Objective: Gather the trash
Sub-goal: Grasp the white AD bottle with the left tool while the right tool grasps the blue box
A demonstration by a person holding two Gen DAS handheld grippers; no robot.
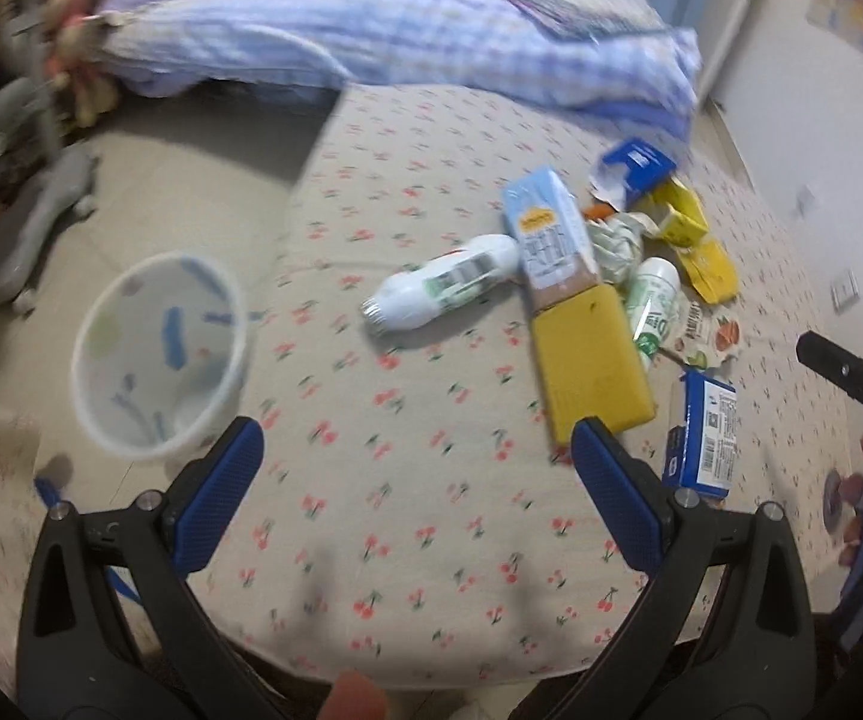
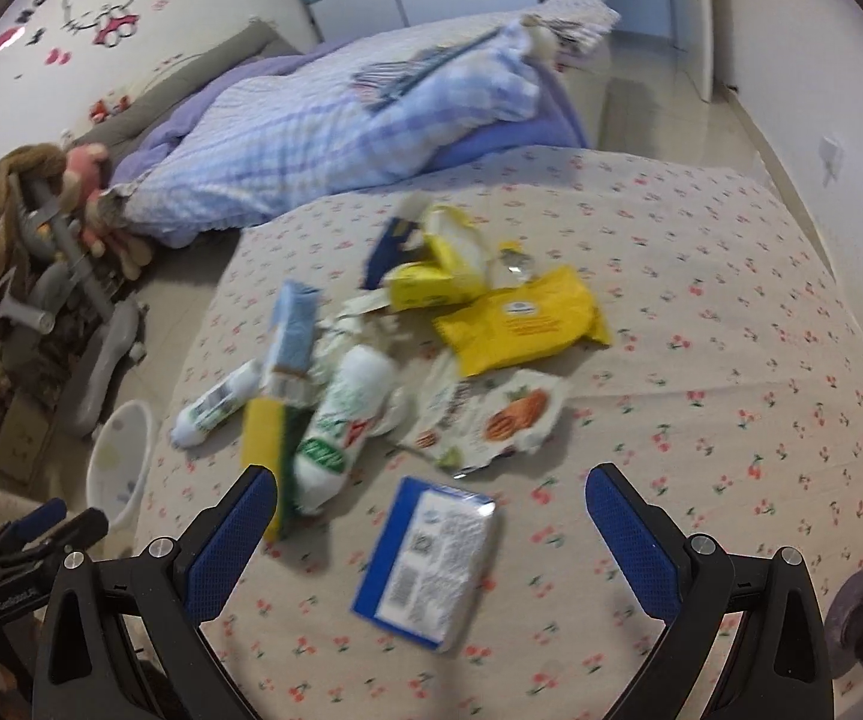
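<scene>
- Left wrist view: rides above the near edge of the bed point(image 1: 431, 420), faces across the cherry-print sheet toward the blue checked quilt point(image 1: 401, 18); litter pile point(image 1: 599, 276) lies right of centre, white bin point(image 1: 161, 354) on the floor left of the bed.
- Right wrist view: sits nearer the litter pile point(image 2: 431, 348), looks over it toward the quilt point(image 2: 341, 132).
- Shared by both: bed point(image 2: 701, 360), pile, quilt, bin point(image 2: 119, 462).
- Each view catches the other tool at its edge.
</scene>
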